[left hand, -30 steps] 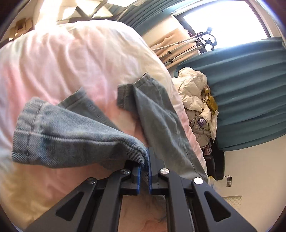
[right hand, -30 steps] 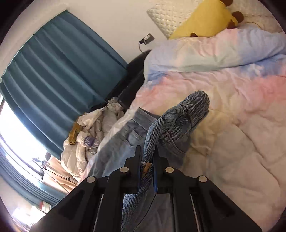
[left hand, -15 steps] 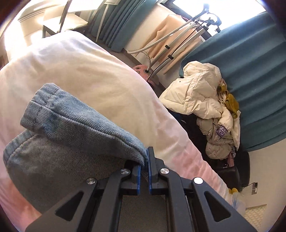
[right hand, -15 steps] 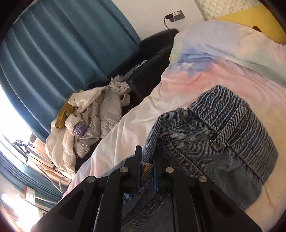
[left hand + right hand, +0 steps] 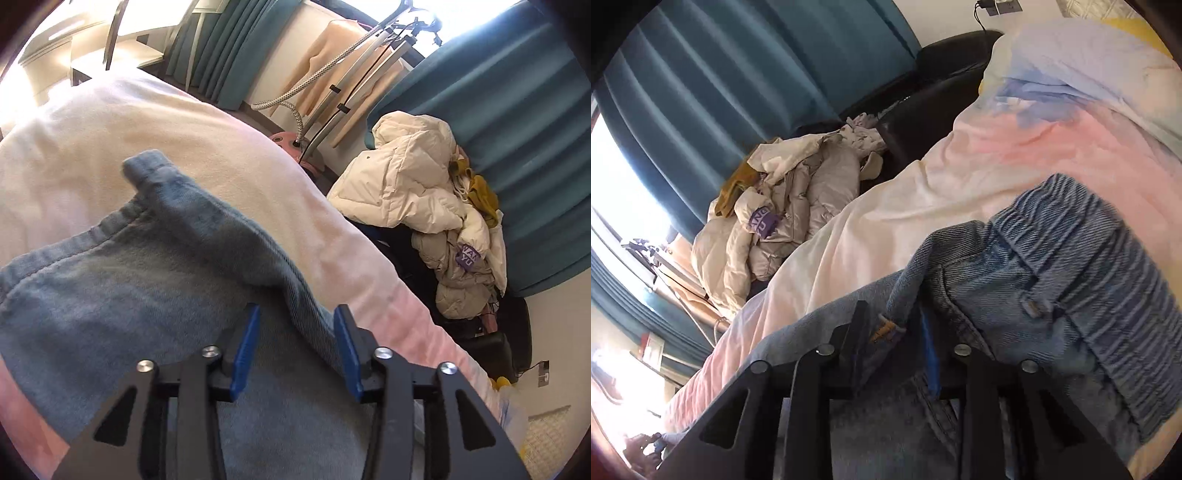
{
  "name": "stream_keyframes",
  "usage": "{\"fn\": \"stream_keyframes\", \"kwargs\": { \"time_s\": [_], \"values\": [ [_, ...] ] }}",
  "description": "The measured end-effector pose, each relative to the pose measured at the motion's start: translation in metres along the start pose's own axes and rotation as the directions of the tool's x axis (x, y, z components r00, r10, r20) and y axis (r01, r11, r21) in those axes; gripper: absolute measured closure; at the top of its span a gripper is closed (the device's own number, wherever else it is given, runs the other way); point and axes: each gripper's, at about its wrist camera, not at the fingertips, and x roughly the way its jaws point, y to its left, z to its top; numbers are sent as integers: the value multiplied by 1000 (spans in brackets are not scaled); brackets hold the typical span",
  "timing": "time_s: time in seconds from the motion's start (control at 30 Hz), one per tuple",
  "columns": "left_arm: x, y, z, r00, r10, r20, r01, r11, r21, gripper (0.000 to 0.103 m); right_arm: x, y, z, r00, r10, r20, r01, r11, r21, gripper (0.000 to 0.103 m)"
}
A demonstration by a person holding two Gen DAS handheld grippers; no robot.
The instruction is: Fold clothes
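Bedroom setting: bed covered by a pastel duvet (image 5: 147,122) in cream, pink and pale blue, also seen in the right wrist view (image 5: 1015,155), with teal curtains (image 5: 517,122) along the far wall beside a bright window. Item one, jeans (image 5: 129,277): blue denim, lying folded over on the duvet near both cameras; a hemmed leg end points toward the far left in the left wrist view, while the ribbed elastic waistband (image 5: 1108,258) lies at the near right in the right wrist view, doubled over the lower layer. Item two, left gripper (image 5: 297,321): jaws spread wide, blue pads (image 5: 245,347) on either side of a denim fold edge, gripping nothing. Item three, right gripper (image 5: 895,325): jaws parted, a ridge of denim with a small orange tag standing between them; whether the fingers (image 5: 931,354) touch the cloth cannot be told. Item four, heap of cream padded jackets (image 5: 417,188) with a mustard garment and a purple label, piled on a dark seat (image 5: 491,343) to the right of the bed, below the curtains; same heap appears at the left in the right wrist view (image 5: 783,221). Item five, garment steamer stand (image 5: 343,85) with a braided hose, far side, against the lit window. Item six, wall socket (image 5: 1001,5) with a plugged cable, far right corner.
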Motion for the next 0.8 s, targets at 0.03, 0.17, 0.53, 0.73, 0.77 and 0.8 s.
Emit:
{"fn": "stream_keyframes", "kwargs": {
  "time_s": [0.03, 0.17, 0.53, 0.73, 0.77, 0.8],
  "values": [
    [-15, 2, -4, 1000, -24, 12, 24, 1000, 15, 52, -16, -4, -1, 1000, 3, 10, -3, 1000, 1, 64],
    [-62, 21, -35, 997, -81, -18, 81, 996, 33, 40, -73, -29, -13, 999, 5, 33, -6, 999, 32, 49],
    [-62, 92, -113, 929, -338, -151, 291, 918, -270, 33, -104, -131, -89, 977, 191, -98, -134, 899, 416, 35],
    [-16, 88, -114, 933, -345, -101, 297, 898, -325, 33, -72, -133, -92, 972, 227, -63, -181, 890, 420, 35],
    [-10, 85, -112, 937, -338, -84, 297, 901, -318, 33, -66, -131, -89, 975, 215, -60, -172, 896, 408, 35],
    [-3, 82, -110, 941, -332, -67, 296, 903, -311, 33, -60, -129, -86, 977, 203, -58, -164, 903, 397, 35]
  ]
}}
